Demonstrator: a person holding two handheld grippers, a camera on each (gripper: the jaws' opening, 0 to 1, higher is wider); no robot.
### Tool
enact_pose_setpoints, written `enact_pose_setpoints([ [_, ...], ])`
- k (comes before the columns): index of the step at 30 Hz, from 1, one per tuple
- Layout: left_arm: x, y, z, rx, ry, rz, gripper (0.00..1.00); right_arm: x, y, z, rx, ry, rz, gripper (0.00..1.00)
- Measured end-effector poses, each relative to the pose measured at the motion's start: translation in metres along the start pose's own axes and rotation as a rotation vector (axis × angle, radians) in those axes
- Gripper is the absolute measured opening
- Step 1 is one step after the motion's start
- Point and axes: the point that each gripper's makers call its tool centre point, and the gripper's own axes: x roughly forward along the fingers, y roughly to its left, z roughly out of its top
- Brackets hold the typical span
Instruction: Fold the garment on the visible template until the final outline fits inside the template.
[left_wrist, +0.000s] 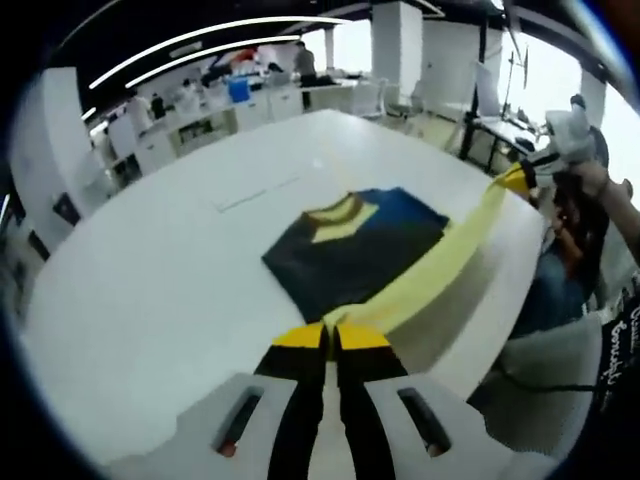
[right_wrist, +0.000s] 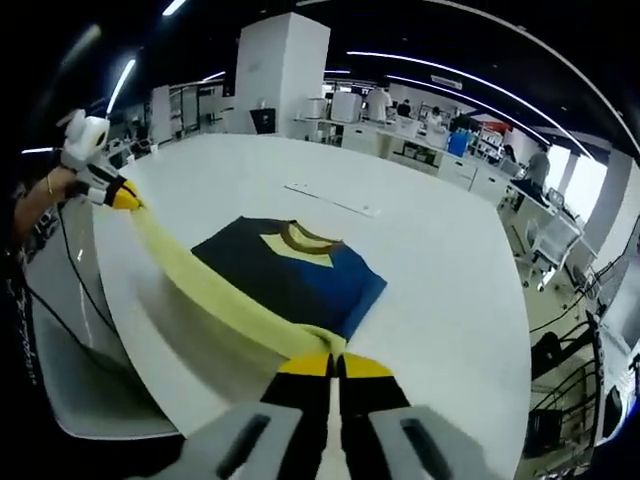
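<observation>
Garment (left_wrist: 350, 250): navy and blue, yellow collar panel
Stretched strip (right_wrist: 215, 295): pale yellow
Table (left_wrist: 150, 300): white
Jaw tips: yellow on black

Open-plan office. Big white surface (left_wrist: 200, 290) up front. Dark ceiling with long curved light strips (left_wrist: 215, 35). White square pillar (right_wrist: 283, 70) behind the surface, another pillar (left_wrist: 397, 45) in left gripper view. Rows of white desks (left_wrist: 250, 105) with clutter, blue box (left_wrist: 238, 90) on one. Bright windows (left_wrist: 545, 70) at the side. White chairs (right_wrist: 545, 235) near desks. People standing far back, blurry.
</observation>
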Motion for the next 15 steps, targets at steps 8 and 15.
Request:
enact_pose_setpoints([
  [8, 0.009, 0.020, 0.027, -0.027, -0.056, 0.033, 0.00, 0.013, -0.018, 0.025, 0.028, -0.047, -0.026, 0.00],
  [15, 0.018, 0.037, 0.042, -0.059, -0.088, 0.067, 0.00, 0.024, -0.027, 0.048, 0.023, -0.084, -0.041, 0.00],
])
